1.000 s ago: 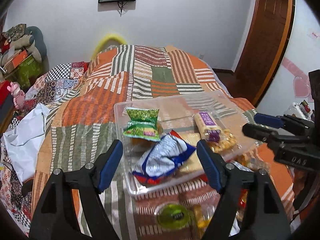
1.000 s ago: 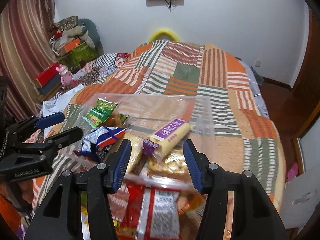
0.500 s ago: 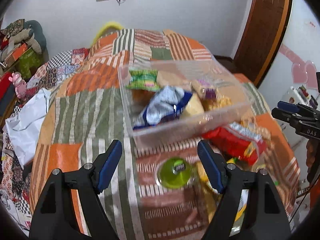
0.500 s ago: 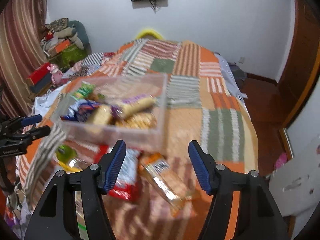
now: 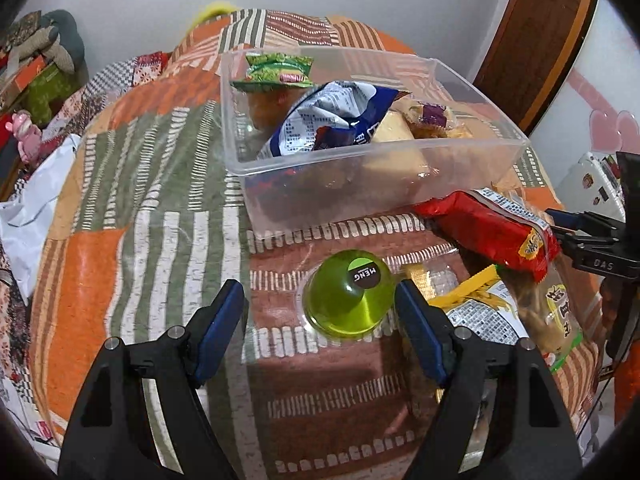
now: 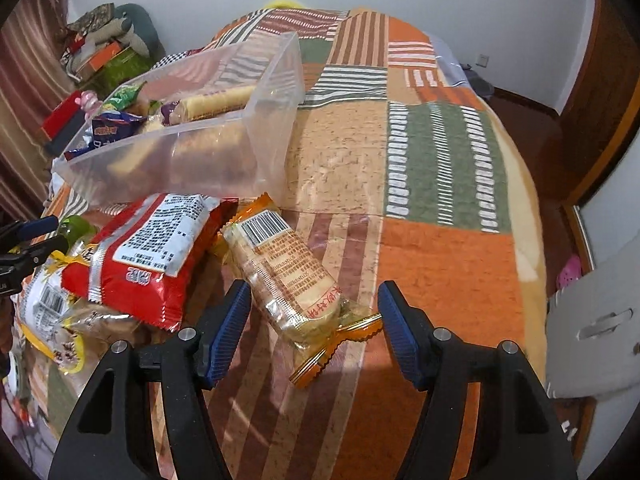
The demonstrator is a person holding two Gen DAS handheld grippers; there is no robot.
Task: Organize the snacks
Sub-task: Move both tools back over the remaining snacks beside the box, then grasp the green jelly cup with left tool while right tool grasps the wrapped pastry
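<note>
A clear plastic box [image 5: 360,156] [image 6: 180,132] on the quilt holds several snack packs. In front of it lies a green jelly cup [image 5: 348,294]. My left gripper [image 5: 320,312] is open around it, the cup close to the right finger, the pads not pressing. A long cracker pack with orange ends [image 6: 288,276] lies between the fingers of my right gripper [image 6: 312,316], which is open and clear of it. A red packet [image 6: 148,248] [image 5: 492,232] and a yellow-trimmed pack [image 6: 48,308] lie between the two grippers.
The patchwork quilt [image 6: 440,160] stretches away to the right of the box. A white bag [image 5: 32,200] lies at the bed's left edge. Boxes and soft toys [image 6: 104,48] are piled by the far left wall, and a white cabinet door [image 6: 600,320] stands at the right.
Both grippers have tipped down and come lower over the bed. The left now frames the jelly cup instead of the box. The right shifted from the box to the cracker pack and its jaws widened.
</note>
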